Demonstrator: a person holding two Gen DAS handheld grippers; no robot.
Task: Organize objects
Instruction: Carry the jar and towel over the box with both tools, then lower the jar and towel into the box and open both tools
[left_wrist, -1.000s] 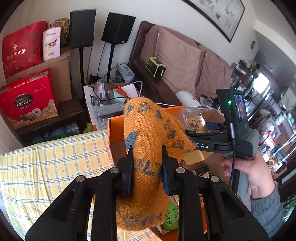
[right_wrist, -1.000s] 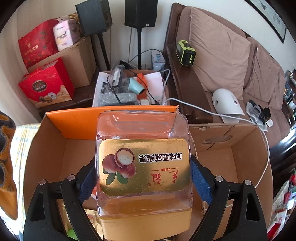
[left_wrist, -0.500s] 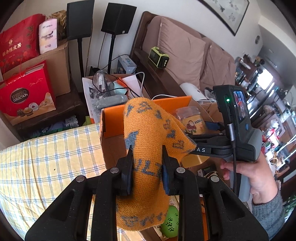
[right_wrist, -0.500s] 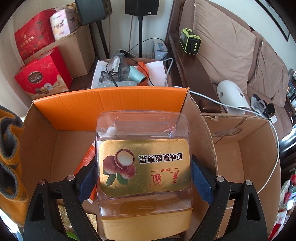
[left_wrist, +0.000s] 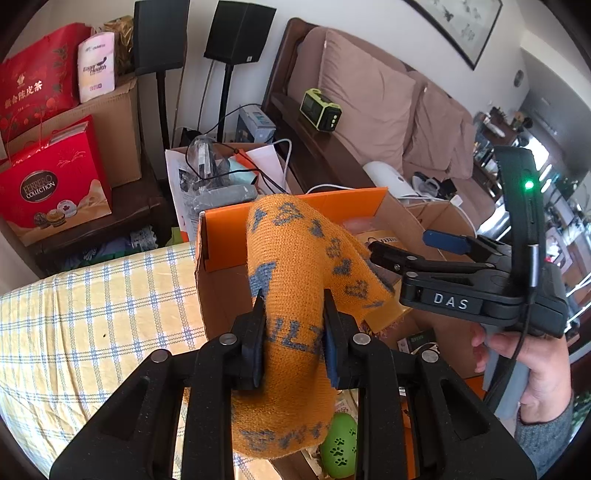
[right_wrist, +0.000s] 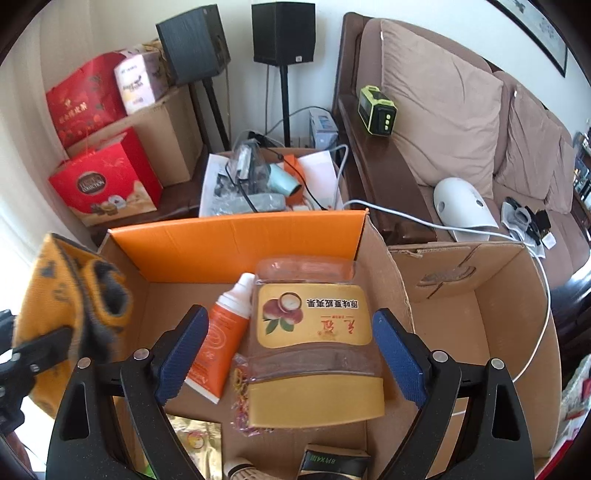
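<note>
My left gripper (left_wrist: 291, 301) is shut on a rolled orange knit cloth (left_wrist: 295, 251) with grey-blue marks, held over the near edge of the cardboard box (left_wrist: 229, 240) with the orange flap. The cloth (right_wrist: 48, 288) also shows at the left edge of the right wrist view. A clear plastic jar (right_wrist: 314, 325) with a gold label and yellow lid lies on its side on the floor of the box (right_wrist: 236, 240), beside an orange tube (right_wrist: 221, 343). Above the jar my right gripper (right_wrist: 288, 314) stands open, both blue pads apart from it.
A second open cardboard box (right_wrist: 480, 295) adjoins on the right, with a white cable (right_wrist: 543, 295) over its rim. Small packets and a green paw-print item (left_wrist: 338, 446) lie at the box's near end. A checked yellow cloth (left_wrist: 92, 314) covers the surface at left. Sofa and speakers stand behind.
The jar left my right gripper's pads and now lies in the orange-flapped box beside the tube. The right gripper came over that box. The left gripper still grips the knit cloth.
</note>
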